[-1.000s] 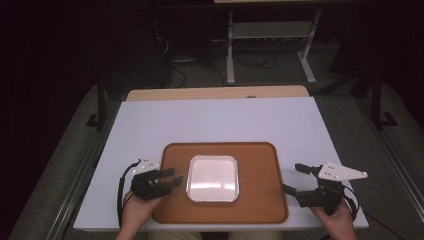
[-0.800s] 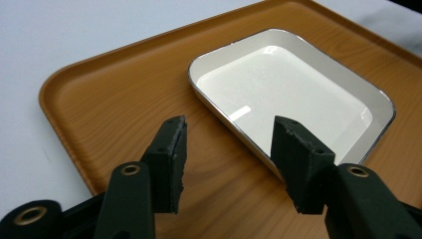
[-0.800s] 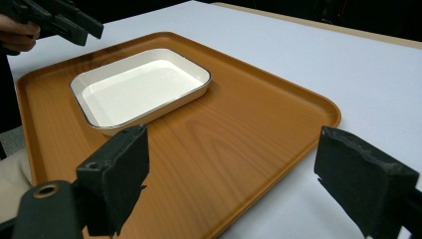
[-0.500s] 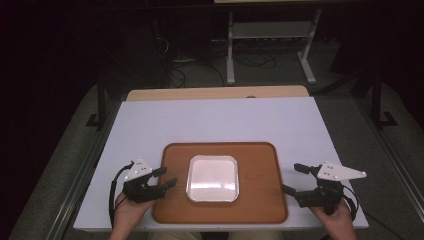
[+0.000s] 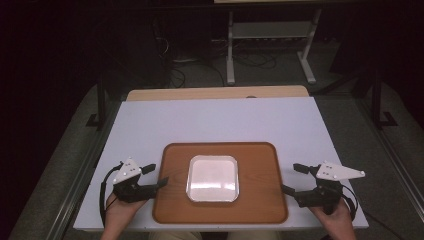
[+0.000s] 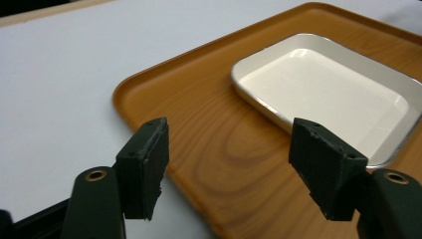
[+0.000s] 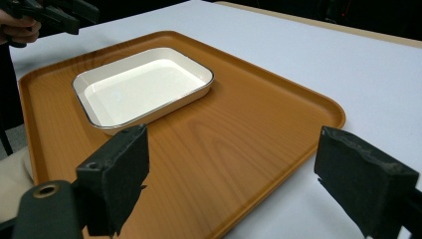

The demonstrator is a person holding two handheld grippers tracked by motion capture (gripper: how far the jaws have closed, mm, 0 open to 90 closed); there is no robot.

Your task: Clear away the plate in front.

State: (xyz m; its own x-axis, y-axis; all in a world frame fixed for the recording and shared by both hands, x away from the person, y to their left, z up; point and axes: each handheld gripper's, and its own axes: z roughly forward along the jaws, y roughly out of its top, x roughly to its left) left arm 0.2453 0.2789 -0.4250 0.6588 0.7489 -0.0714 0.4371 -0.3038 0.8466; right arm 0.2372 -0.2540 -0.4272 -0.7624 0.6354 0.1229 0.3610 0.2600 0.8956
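Note:
A brown wooden tray [image 5: 257,205] lies at the near middle of the white table, with an empty white square dish [image 5: 212,178] at its centre. My left gripper [image 5: 156,175] sits at the tray's left edge with its jaws apart; they have just been opening and hold nothing. In the left gripper view the gripper [image 6: 234,169] straddles the tray [image 6: 199,124] rim, and the dish [image 6: 323,89] lies ahead on the right. My right gripper [image 5: 291,178] rests open at the tray's right edge. In the right gripper view the gripper [image 7: 241,184] is empty over the tray [image 7: 239,129], with the dish [image 7: 144,84] beyond.
The white table top [image 5: 215,120] stretches bare beyond the tray to a wooden strip [image 5: 215,93] at its far edge. A metal stand [image 5: 270,45] and cables lie on the dark floor behind. The person's left hand and left gripper [image 7: 50,12] show at the top left of the right gripper view.
My left gripper has drawn back leftward from over the tray's left rim, and its jaws have spread wider. The right gripper, tray and dish have not moved.

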